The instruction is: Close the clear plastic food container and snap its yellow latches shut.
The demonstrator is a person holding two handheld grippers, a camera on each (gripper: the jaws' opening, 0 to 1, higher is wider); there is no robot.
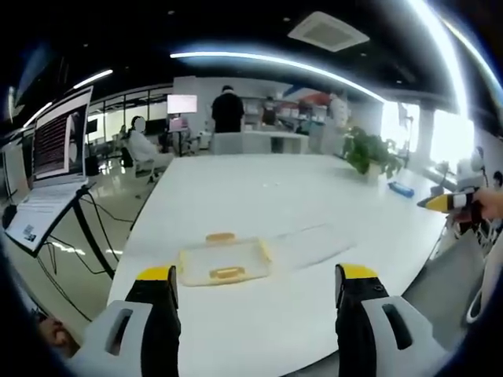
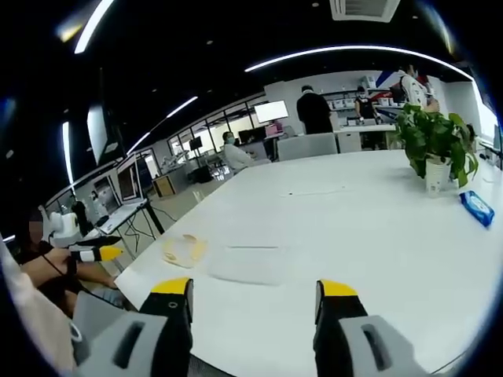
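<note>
The clear plastic container point(image 1: 224, 263) with yellow latches lies open on the white table point(image 1: 259, 196), just ahead of my left gripper point(image 1: 257, 275), whose jaws stand wide apart and hold nothing. A flat clear lid point(image 1: 310, 245) rests on the table to its right, apart from it. In the right gripper view the container point(image 2: 185, 250) sits near the table's left corner, with the lid point(image 2: 250, 265) beside it. My right gripper point(image 2: 255, 287) is open and empty, short of the table edge. A hand holds the right gripper point(image 1: 448, 202) at the far right of the left gripper view, and the left gripper point(image 2: 90, 253) shows at the left of the right gripper view.
A potted plant point(image 2: 436, 141) and a blue packet point(image 2: 477, 208) stand on the table's far right side. A laptop on a stand point(image 1: 51, 157) is left of the table, with cables under it. People and desks are at the back of the room.
</note>
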